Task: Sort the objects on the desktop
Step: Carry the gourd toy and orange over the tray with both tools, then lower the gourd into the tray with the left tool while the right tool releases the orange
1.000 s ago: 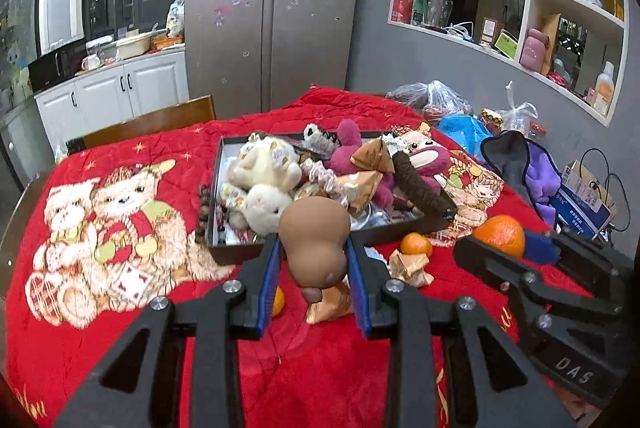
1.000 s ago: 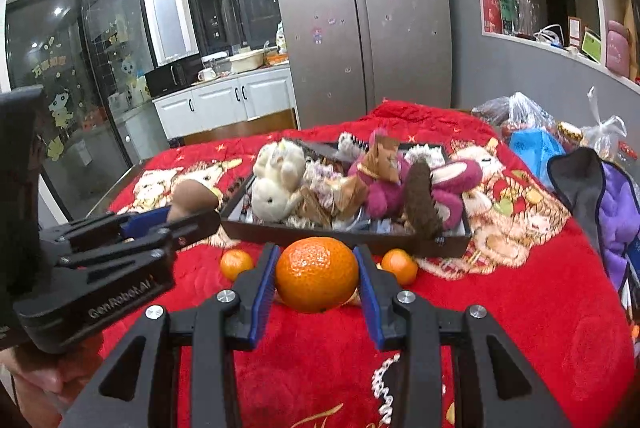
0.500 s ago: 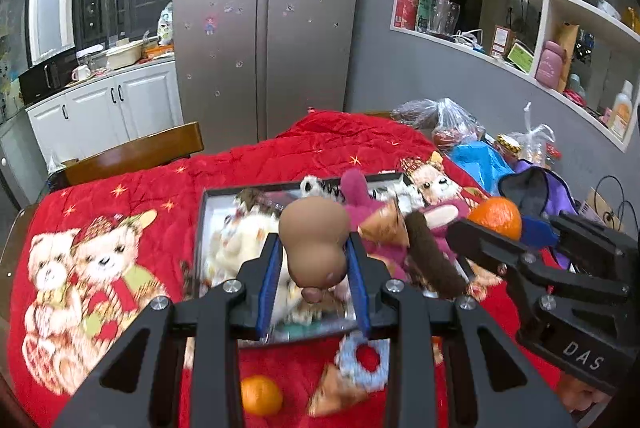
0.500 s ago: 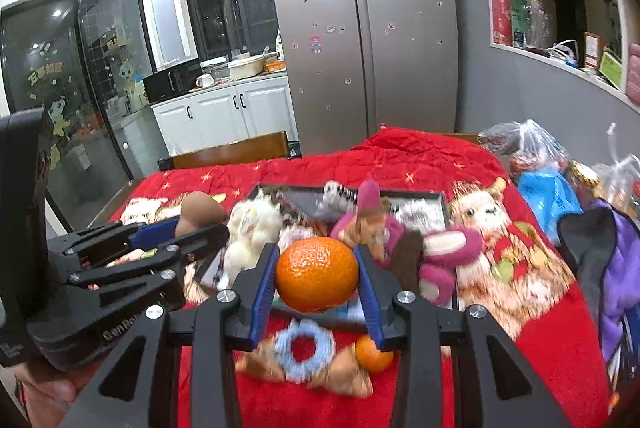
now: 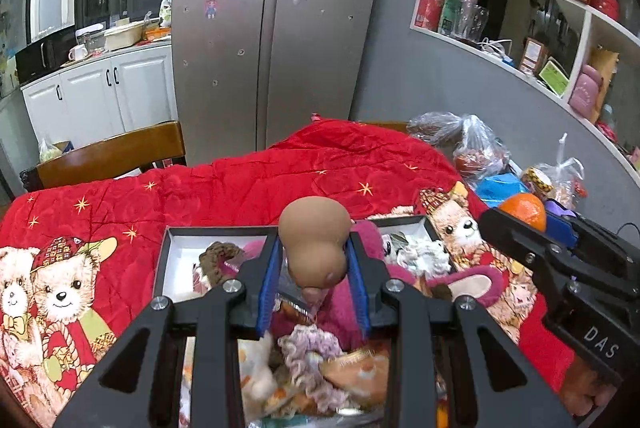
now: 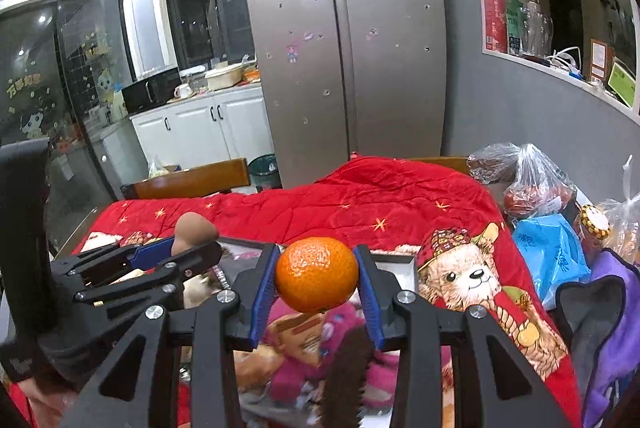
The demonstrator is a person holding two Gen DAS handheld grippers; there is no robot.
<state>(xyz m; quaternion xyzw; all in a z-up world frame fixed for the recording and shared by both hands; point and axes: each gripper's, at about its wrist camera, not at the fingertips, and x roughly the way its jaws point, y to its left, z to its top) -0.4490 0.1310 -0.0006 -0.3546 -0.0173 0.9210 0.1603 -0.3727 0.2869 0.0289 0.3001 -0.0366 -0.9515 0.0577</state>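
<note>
**Left wrist and right wrist views: two held items above the toy-filled tray**

Left wrist view, item one: left gripper [image 5: 312, 268], black frame with blue pads, its fingers [image 5: 267, 288] pinching a smooth brown gourd-shaped toy [image 5: 314, 244] at the lower bulb. The toy hangs above the dark shallow rectangular tray [image 5: 168, 240], near the tray's far rim.

Right wrist view, item two: right gripper [image 6: 317, 278], same build, its fingers [image 6: 366, 292] pressed on both sides of a round orange mandarin [image 6: 317, 274]. The fruit sits between the pads over the tray's far edge [image 6: 390, 256].

Item three: the tray itself, white-lined, crowded with soft goods. A pink plush toy [image 5: 460, 282] lies across the tray's right half; a lilac crocheted ring [image 5: 310, 348] and cream plush pieces lie toward its near side. Much of the near contents is blurred.

Item four: red quilted cloth with gold stars and teddy-bear prints [image 5: 280, 171], spread beneath the tray and reaching well beyond it on all sides.

Item five: clear plastic bags of goods [image 6: 532, 183] and a blue plastic bag [image 6: 548, 256], on the cloth to the right of the tray.

Item six: wooden chair back [image 5: 112, 153], beyond the tray at the cloth's far left edge.

Item seven: silver double-door refrigerator [image 5: 276, 27], well behind the tray, against the grey wall.

Cross-reference: each gripper shows in the other's view, beside the tray, load in place.
</note>
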